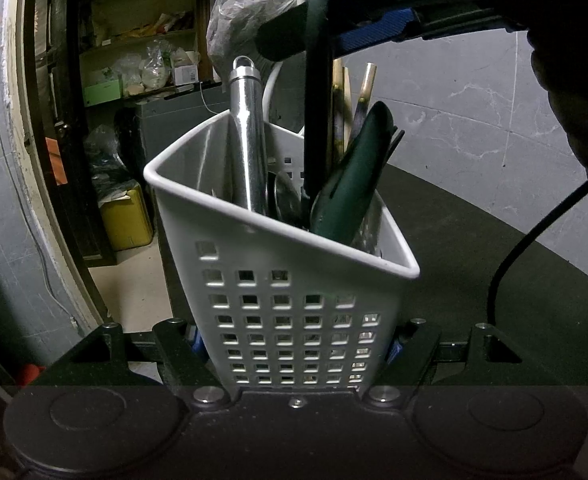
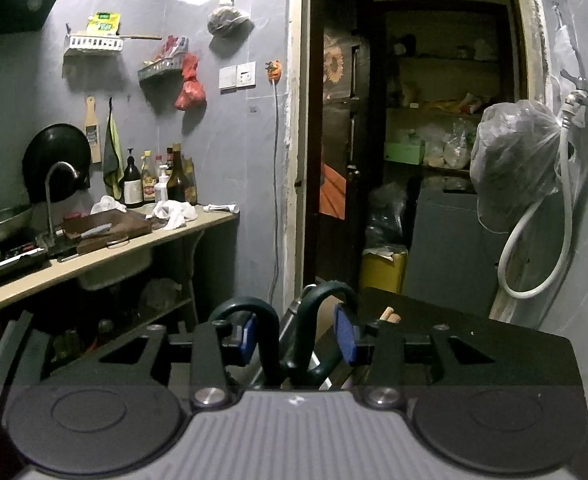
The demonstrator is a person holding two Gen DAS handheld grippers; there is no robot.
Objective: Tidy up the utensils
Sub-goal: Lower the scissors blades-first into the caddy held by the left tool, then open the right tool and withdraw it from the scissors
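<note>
While the left gripper is clamping the white perforated caddy low on its walls, the right gripper is hovering with pads apart around the green scissor handles, seemingly not pressing them. Those looped handles look stiff and smooth, so gripping across one loop seems safest. Standing on the dark table, the light plastic caddy is holding a steel tube, chopsticks and a green-handled utensil.

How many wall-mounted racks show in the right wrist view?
2: white rack high on the wall; darker rack just lower to its right. More may be out of view.
</note>
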